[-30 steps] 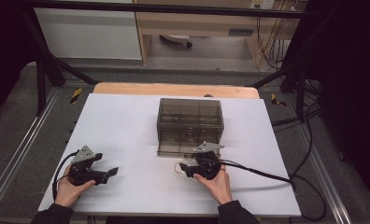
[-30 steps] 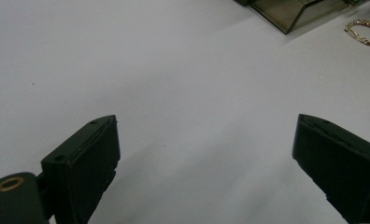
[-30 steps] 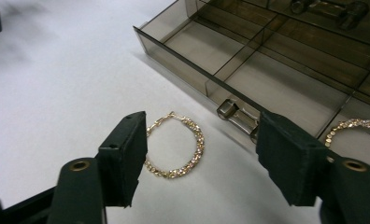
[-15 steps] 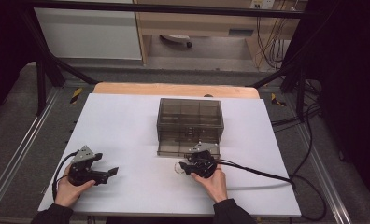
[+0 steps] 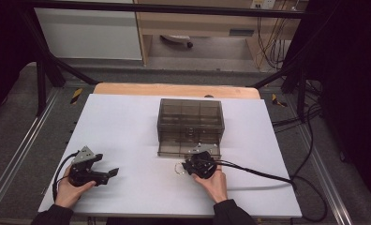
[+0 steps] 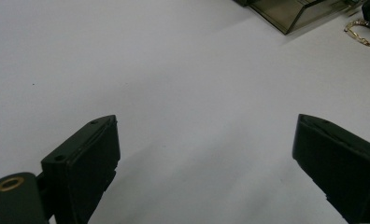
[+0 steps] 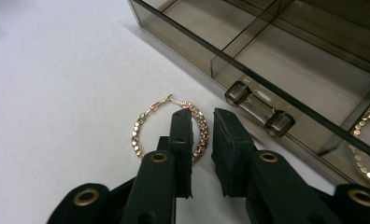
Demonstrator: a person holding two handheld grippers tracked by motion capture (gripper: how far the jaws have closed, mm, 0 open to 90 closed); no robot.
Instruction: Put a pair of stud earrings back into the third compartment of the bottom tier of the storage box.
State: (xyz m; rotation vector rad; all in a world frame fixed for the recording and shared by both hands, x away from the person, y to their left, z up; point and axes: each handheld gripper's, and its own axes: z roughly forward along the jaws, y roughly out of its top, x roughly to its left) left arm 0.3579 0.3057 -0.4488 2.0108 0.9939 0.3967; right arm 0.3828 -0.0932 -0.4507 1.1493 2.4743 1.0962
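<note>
A gold hoop earring [image 7: 141,130] lies flat on the white table [image 5: 127,126], just in front of the open bottom drawer [image 7: 286,70] of a smoked clear drawer box [image 5: 190,119]. My right gripper [image 7: 202,116] is down at the hoop, its jaws a narrow gap apart. They straddle the hoop's right rim, one jaw inside the ring and one outside. In the high view the right gripper [image 5: 186,168] sits beside the hoop earring [image 5: 178,168]. My left gripper [image 6: 206,140] is wide open over bare table at the front left [image 5: 111,174], holding nothing.
The drawer's two-knob handle [image 7: 260,108] sticks out close to the right jaw. A second gold earring [image 7: 367,154] lies in a drawer compartment. Cables trail right from the right gripper [image 5: 258,172]. The table's front edge is near both hands.
The right gripper has edged left and settled over the hoop earring, its jaws now astride the rim. The left gripper has stayed put.
</note>
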